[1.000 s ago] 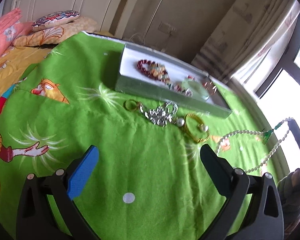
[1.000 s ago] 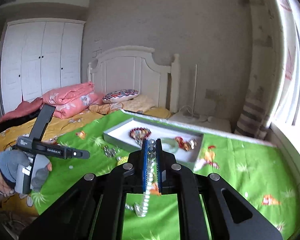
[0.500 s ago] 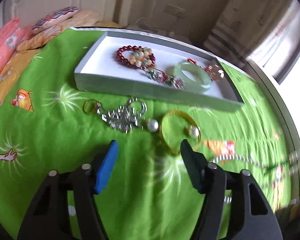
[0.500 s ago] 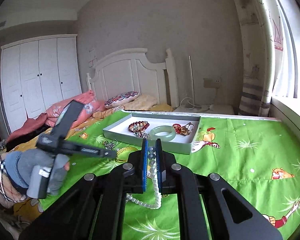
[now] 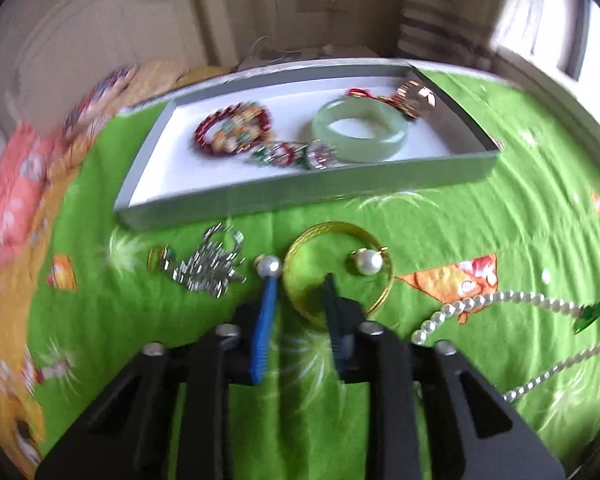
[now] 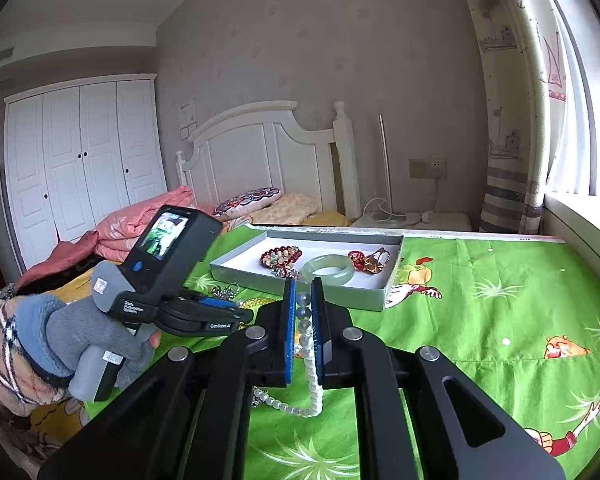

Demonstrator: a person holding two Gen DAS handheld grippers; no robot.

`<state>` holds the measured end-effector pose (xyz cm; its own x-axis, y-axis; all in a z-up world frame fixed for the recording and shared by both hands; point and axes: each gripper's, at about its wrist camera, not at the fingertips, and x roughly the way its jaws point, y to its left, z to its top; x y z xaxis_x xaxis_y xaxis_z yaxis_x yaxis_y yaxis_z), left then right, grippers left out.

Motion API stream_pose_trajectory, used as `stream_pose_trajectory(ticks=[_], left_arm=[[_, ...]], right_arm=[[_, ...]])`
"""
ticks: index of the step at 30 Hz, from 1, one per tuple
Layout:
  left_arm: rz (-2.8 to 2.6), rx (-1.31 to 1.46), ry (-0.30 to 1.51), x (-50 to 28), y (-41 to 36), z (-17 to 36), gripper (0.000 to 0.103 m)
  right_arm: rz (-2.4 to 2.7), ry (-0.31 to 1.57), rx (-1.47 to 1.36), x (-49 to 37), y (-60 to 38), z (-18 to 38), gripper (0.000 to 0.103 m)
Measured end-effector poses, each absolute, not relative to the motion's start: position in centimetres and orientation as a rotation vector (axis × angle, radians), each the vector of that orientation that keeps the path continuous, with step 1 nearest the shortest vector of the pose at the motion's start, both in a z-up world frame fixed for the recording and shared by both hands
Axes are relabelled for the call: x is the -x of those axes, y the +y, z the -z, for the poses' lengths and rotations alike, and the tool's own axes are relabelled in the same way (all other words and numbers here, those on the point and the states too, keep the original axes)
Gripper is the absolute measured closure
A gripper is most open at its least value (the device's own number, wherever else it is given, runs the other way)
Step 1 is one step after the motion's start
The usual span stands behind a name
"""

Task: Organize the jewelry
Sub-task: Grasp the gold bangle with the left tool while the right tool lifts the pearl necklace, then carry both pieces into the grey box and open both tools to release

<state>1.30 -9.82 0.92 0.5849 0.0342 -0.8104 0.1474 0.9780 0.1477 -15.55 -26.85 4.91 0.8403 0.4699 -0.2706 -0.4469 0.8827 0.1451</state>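
Observation:
On the green bedsheet lies a thin gold bangle. My left gripper points down at it. Its jaws are closing around the bangle's near-left rim, and the pads stand clear of it. One loose pearl sits at the blue fingertip and another lies inside the bangle. My right gripper is shut on a pearl necklace, which hangs down to the sheet. The grey tray behind holds a jade bangle, a red bead bracelet and other pieces.
A silver brooch and a small gold ring lie left of the bangle. The necklace's green pendant trails at the right. A gloved hand holds the left gripper. Pillows and a white headboard stand behind the tray.
My left gripper has moved forward over the sheet to the gold bangle, and its jaws have narrowed from wide open. The right gripper still holds the pearl necklace.

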Motion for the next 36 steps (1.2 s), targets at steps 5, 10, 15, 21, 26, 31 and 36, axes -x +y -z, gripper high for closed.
stream_pose_trajectory(ticks=[5,10,15,21,26,31,36], left_arm=[[0.129,-0.202,0.925,-0.3,-9.7,-1.2,0.101],[0.174,-0.115,0.88,1.3,-7.6,-2.4,0.101],[0.19,-0.081,0.844,2.4,-6.2,-4.0,0.101],[0.2,-0.05,0.83,2.6,-5.7,-4.9,0.101],[0.208,-0.031,0.818,2.4,-5.1,-5.5,0.101],[0.209,-0.02,0.8,1.9,-4.3,-6.6,0.101],[0.204,-0.03,0.773,0.8,-3.6,-8.2,0.101]], right_arm=[[-0.481,0.298,-0.092,15.7,-27.3,-5.0,0.094],[-0.484,0.285,-0.104,16.0,-27.6,-5.0,0.094],[-0.484,0.283,-0.088,15.9,-27.3,-5.2,0.094],[-0.483,0.234,-0.053,15.6,-27.0,-7.8,0.094],[-0.479,0.196,-0.016,14.7,-26.7,-10.1,0.094],[-0.475,0.169,0.023,13.7,-26.0,-12.1,0.094],[-0.468,0.138,0.055,12.1,-25.3,-14.5,0.094]])
